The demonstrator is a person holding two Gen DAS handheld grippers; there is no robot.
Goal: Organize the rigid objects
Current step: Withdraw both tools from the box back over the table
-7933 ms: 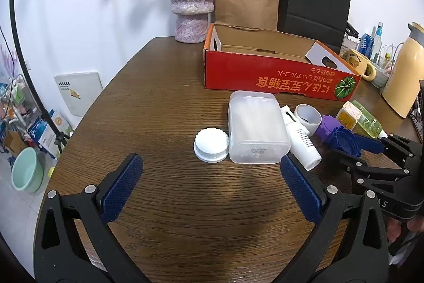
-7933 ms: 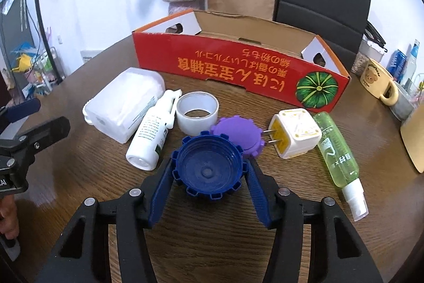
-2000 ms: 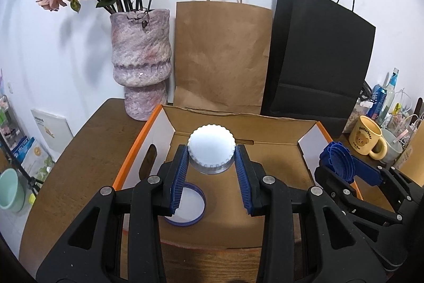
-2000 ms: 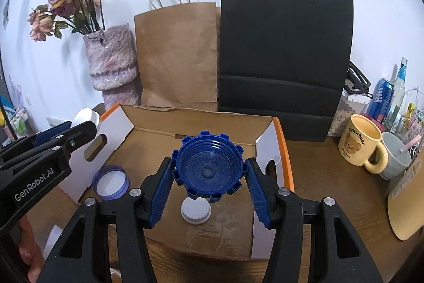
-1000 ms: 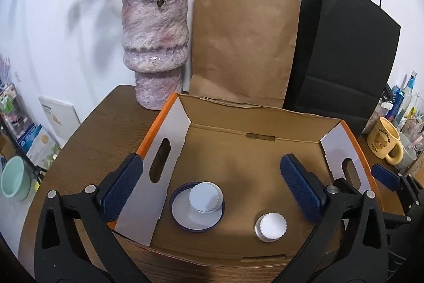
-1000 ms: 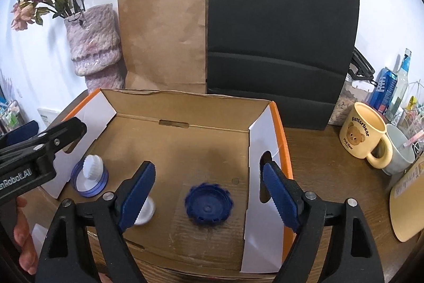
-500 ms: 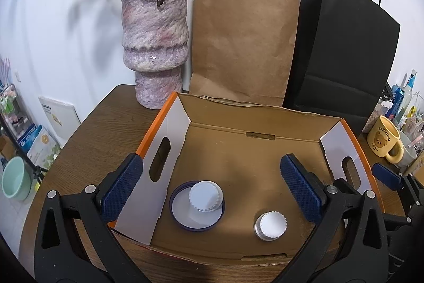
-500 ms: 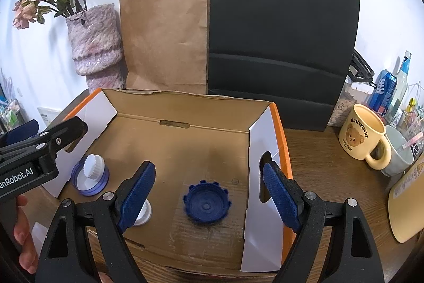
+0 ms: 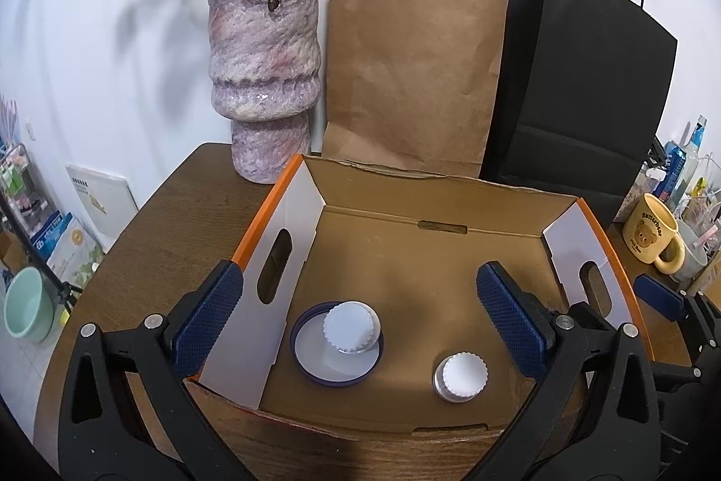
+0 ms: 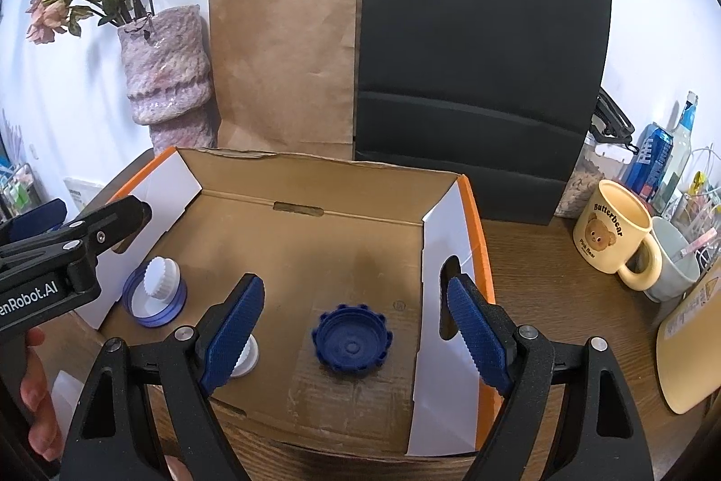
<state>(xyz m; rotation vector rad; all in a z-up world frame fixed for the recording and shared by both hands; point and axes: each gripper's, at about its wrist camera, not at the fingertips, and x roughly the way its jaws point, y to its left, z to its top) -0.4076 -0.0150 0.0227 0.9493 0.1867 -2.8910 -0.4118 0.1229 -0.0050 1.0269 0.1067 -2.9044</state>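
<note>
An open cardboard box (image 9: 432,210) with orange outer walls stands on the brown table. Inside, a white ribbed cap (image 9: 352,327) rests tilted in a blue-rimmed lid (image 9: 315,364), and another white cap (image 9: 460,376) lies to its right. My left gripper (image 9: 360,321) hangs open above the box's near edge, with nothing between its fingers. In the right wrist view a dark blue ribbed cap (image 10: 352,342) lies on the box floor (image 10: 315,255). My right gripper (image 10: 356,330) stands open above that cap, apart from it. The blue-rimmed lid (image 10: 155,300) shows at the left there.
A purple vase (image 9: 265,75) with dried flowers, a brown paper bag (image 9: 410,75) and a black paper bag (image 9: 581,84) stand behind the box. A yellow bear mug (image 10: 615,233), a grey cup (image 10: 676,260) and cans stand at the right. A hand (image 10: 38,404) holds the left gripper.
Over the last second only the dark blue cap shifted a little as it settled on the box floor. Both grippers stayed open and still. Two seconds ago each held a cap above the box.
</note>
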